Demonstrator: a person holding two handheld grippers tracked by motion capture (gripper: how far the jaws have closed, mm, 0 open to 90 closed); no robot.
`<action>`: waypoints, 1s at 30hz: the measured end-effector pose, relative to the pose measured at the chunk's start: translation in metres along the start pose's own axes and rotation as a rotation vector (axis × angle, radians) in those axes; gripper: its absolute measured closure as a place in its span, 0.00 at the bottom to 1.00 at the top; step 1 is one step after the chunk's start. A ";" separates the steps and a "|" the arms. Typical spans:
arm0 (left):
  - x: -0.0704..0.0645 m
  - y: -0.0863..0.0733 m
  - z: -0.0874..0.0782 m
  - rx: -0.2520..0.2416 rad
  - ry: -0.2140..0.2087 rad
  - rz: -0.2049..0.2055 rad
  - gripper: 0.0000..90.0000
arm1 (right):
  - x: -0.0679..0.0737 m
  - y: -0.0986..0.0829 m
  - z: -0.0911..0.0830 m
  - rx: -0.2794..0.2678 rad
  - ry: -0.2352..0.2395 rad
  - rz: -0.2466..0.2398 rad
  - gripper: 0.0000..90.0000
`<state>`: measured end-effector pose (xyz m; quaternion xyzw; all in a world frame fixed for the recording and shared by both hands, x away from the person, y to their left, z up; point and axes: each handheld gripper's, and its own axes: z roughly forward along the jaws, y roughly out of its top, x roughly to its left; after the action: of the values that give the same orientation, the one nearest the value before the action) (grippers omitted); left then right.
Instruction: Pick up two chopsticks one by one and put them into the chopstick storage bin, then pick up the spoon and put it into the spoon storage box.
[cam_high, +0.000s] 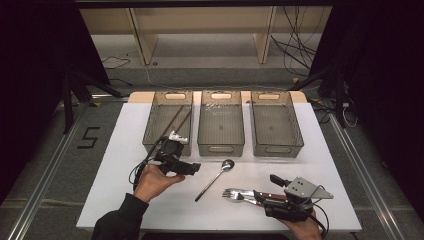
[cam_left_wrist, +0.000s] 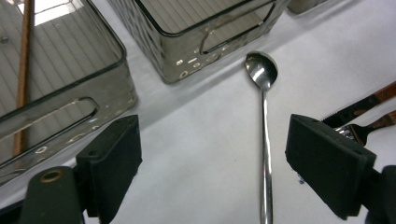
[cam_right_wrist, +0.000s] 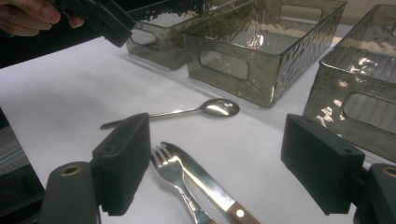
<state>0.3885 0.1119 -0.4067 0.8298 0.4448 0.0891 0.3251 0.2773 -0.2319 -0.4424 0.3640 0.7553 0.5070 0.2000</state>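
A long steel spoon (cam_high: 215, 177) lies on the white table (cam_high: 120, 160), its bowl toward the bins. A fork (cam_high: 235, 193) and a wooden-handled knife (cam_high: 260, 196) lie side by side to its right. My left gripper (cam_high: 195, 167) hovers open just left of the spoon; in the left gripper view the spoon (cam_left_wrist: 264, 116) lies between the jaws, nearer the right one. My right gripper (cam_high: 267, 189) is open over the handles of the fork (cam_right_wrist: 173, 175) and knife (cam_right_wrist: 205, 184), gripping nothing.
Three smoky clear bins stand in a row at the back: the left bin (cam_high: 172, 96) holds two brown chopsticks (cam_high: 176, 120), while the middle bin (cam_high: 220, 148) and right bin (cam_high: 277, 150) look empty. Cables and shelf legs lie beyond the table.
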 end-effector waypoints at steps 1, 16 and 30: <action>-0.001 -0.001 0.001 0.003 -0.001 -0.002 0.20 | 0.000 0.000 0.000 0.000 0.000 0.000 0.28; -0.014 -0.010 0.014 0.039 -0.020 0.018 0.19 | 0.001 0.000 0.001 0.002 -0.001 -0.002 0.28; -0.029 -0.017 0.032 0.092 -0.029 0.053 0.20 | 0.001 0.000 0.001 0.002 0.000 -0.004 0.28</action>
<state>0.3740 0.0808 -0.4374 0.8564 0.4217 0.0654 0.2906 0.2770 -0.2307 -0.4426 0.3626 0.7565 0.5059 0.2010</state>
